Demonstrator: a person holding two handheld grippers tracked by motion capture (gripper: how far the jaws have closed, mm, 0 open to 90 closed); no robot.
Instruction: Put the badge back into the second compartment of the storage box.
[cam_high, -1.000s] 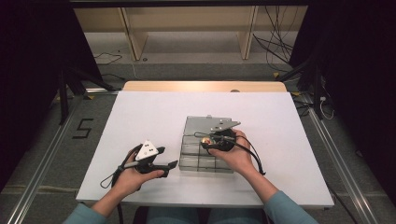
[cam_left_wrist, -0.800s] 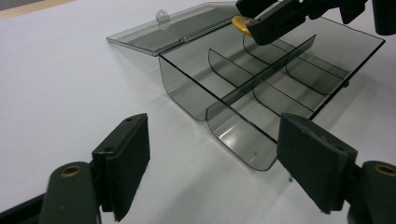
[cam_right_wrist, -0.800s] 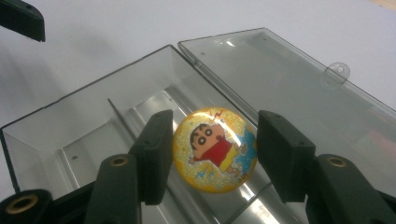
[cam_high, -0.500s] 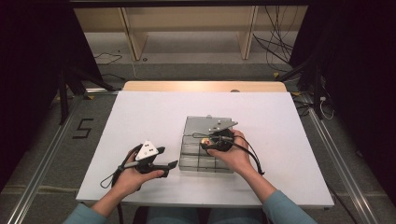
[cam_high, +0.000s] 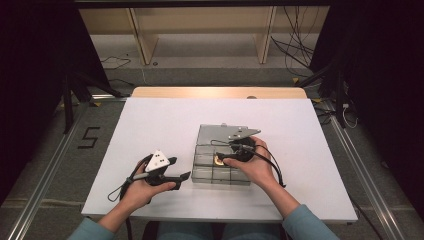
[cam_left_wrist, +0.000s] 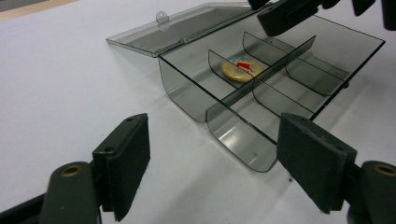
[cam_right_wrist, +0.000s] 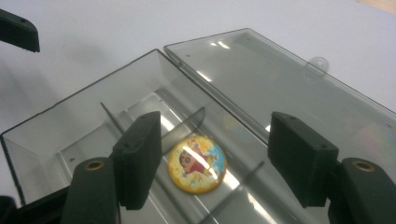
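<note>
White tabletop (cam_high: 165, 125) carries a smoke-grey compartment box (cam_left_wrist: 261, 93) with its hinged lid (cam_right_wrist: 289, 79) folded flat open behind it. A round cartoon badge (cam_right_wrist: 197, 163) lies face up on the floor of one compartment, beside the central divider.

The right hand-held gripper (cam_right_wrist: 212, 161) hangs directly over that compartment. Its jaws have just been opening and now stand wide, one on each side of the badge, with neither pad touching it. My reading is that the badge has just been let go into its cell.

The left hand-held gripper (cam_left_wrist: 212, 154) rests low on the tabletop just short of the box's near curved wall, jaws wide and holding nothing.

To finish this step well:

- Lift the right hand-held gripper straight up out of the compartment before moving it sideways. The thin dividers stand close beside its pads, and a sideways drag could catch one and shift the light box.
- Keep the jaws spread until they are above the box rim, so a pad cannot nip the badge's domed, glossy face and flick it into a neighbouring cell.
- Check that the badge sits flat and not propped against the divider.
- If the lid is to be shut next, the left hand-held gripper is well placed to steady the near wall.
</note>
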